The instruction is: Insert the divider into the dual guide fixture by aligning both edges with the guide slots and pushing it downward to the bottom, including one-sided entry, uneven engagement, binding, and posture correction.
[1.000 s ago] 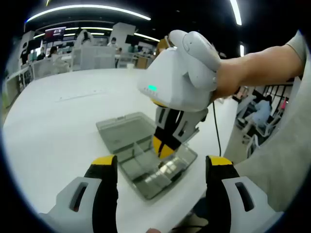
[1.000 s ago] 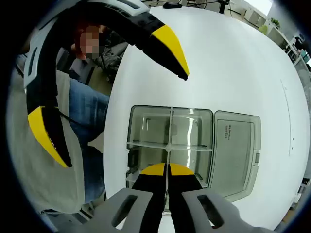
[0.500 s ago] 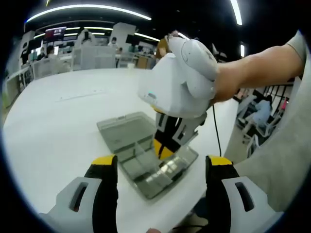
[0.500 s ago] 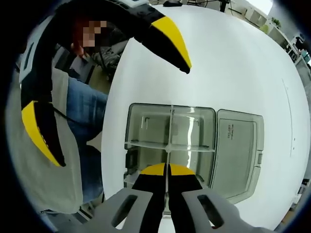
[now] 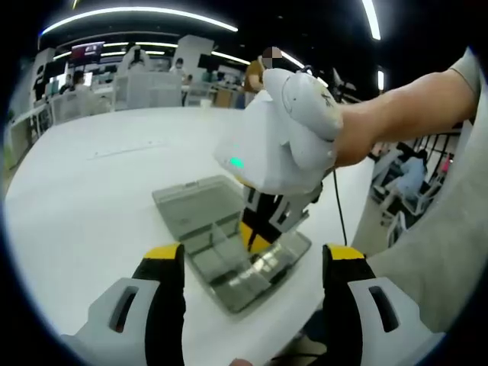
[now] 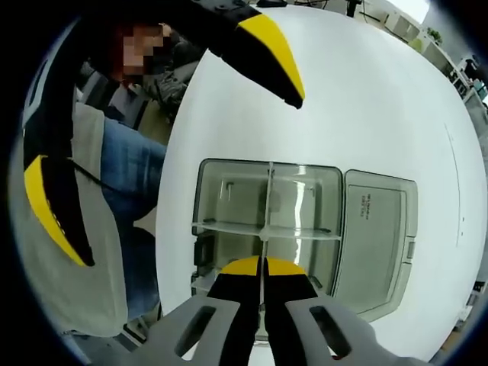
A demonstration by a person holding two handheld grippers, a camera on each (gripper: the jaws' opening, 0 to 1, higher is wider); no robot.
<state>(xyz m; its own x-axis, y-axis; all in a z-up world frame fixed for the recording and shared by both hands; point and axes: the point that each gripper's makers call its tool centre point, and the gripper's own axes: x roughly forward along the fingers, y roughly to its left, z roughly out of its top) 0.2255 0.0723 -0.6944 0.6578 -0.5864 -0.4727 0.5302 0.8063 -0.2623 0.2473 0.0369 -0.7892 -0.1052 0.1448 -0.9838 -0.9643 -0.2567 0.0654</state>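
— Where is the divider, and how many pieces do you count?

— One clear divider [image 6: 263, 229], standing on edge in the one grey fixture box [image 6: 229, 191] and running lengthwise down its middle, with a second clear partition [image 6: 229, 228] crossing it. That makes four compartments. The right gripper [image 6: 262, 266] is clenched on the near end of the divider, its yellow tips pressed together around the thin plate.

— And the other tongs?

— The left gripper [image 5: 248, 263] hangs released, jaws wide apart, short of the box and touching nothing. In the right gripper view it comes in from the upper left.

— Any writing?

— A small line of print on the open lid [image 6: 377, 229], which lies flat beside the box — too small to read.

— The surroundings?

— One large white round table [image 5: 91, 198], the box near its edge. Behind it an open hall with strip lights [image 5: 137, 14], white desks and a few people far off.
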